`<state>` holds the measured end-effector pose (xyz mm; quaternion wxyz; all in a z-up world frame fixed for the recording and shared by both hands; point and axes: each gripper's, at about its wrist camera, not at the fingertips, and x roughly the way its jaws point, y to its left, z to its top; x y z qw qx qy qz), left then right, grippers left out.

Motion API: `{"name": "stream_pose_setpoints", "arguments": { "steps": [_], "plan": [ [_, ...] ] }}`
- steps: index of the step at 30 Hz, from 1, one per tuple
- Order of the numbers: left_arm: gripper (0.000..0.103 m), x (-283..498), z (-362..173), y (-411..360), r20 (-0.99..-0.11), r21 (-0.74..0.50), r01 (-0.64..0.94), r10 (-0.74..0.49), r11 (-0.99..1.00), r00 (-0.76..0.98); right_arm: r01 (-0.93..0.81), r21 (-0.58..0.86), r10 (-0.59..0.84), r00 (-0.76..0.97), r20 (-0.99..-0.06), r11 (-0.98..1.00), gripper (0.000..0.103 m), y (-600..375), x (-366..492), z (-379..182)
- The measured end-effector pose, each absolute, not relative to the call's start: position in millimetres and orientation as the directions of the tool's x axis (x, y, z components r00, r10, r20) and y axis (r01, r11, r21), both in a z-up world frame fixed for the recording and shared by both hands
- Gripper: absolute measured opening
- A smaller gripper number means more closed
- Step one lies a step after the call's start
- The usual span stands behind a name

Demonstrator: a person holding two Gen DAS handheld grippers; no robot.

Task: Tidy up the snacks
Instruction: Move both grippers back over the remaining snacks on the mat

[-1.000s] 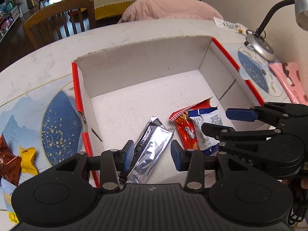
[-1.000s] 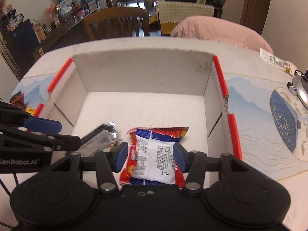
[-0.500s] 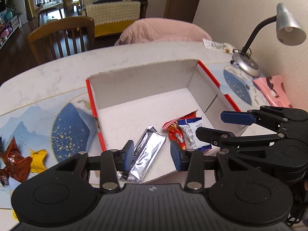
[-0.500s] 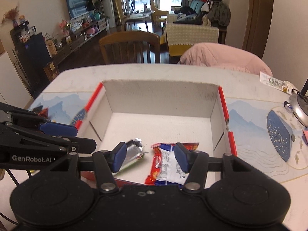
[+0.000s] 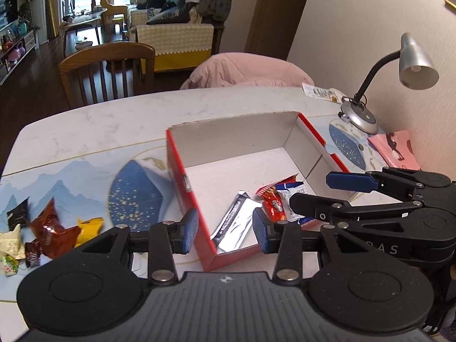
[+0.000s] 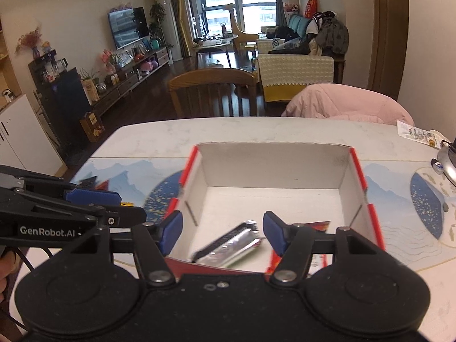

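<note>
Hovering above the table (image 5: 85, 131), the left hand-held gripper (image 5: 225, 229) and right hand-held gripper (image 6: 222, 235) are spread, empty. The silver packet (image 5: 238, 222) and red-blue packet (image 5: 282, 199) lie inside the cardboard box (image 5: 233, 134); loose snacks (image 5: 48, 228) lie left of it.

Silver packet (image 5: 233, 222) and red, seemingly biscuit, packet (image 5: 272, 202) lie inside box (image 5: 182, 168).
</note>
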<state>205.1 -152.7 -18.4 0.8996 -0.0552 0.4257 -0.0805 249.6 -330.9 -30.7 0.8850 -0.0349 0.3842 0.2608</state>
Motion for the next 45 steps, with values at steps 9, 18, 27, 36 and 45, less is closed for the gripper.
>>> {"name": "stream_pose_setpoints", "arguments": {
  "steps": [9, 18, 27, 36, 45],
  "plan": [
    [0.055, 171.9, -13.1, -106.3, -0.734, -0.171, 0.063, -0.170, 0.983, 0.658, -0.521, 0.156, 0.476, 0.564, -0.675, 0.839, 0.080, -294.1, 221.9, -27.4],
    [0.067, 139.5, -15.8, -52.9, -0.721, -0.183, 0.009, -0.141, 0.983, 0.678, -0.573, 0.154, 0.514, 0.544, -0.663, 0.805, 0.090, -248.5, 200.0, -25.2],
    [0.074, 108.5, -25.6, 3.8, -0.713, -0.215, -0.064, -0.112, 0.974, 0.692, -0.599, 0.178, 0.545, 0.512, -0.663, 0.780, 0.101, -214.1, 180.6, -31.7],
    [0.083, 85.5, -42.0, 54.9, -0.714, -0.243, -0.132, -0.085, 0.961, 0.695, -0.624, 0.195, 0.566, 0.475, -0.673, 0.756, 0.103, -182.7, 163.0, -44.2],
    [0.083, 85.1, -71.4, 89.5, -0.754, -0.190, -0.181, -0.025, 0.965, 0.656, -0.661, 0.178, 0.549, 0.409, -0.729, 0.729, 0.103, -148.9, 154.2, -71.6]
  ]
}}
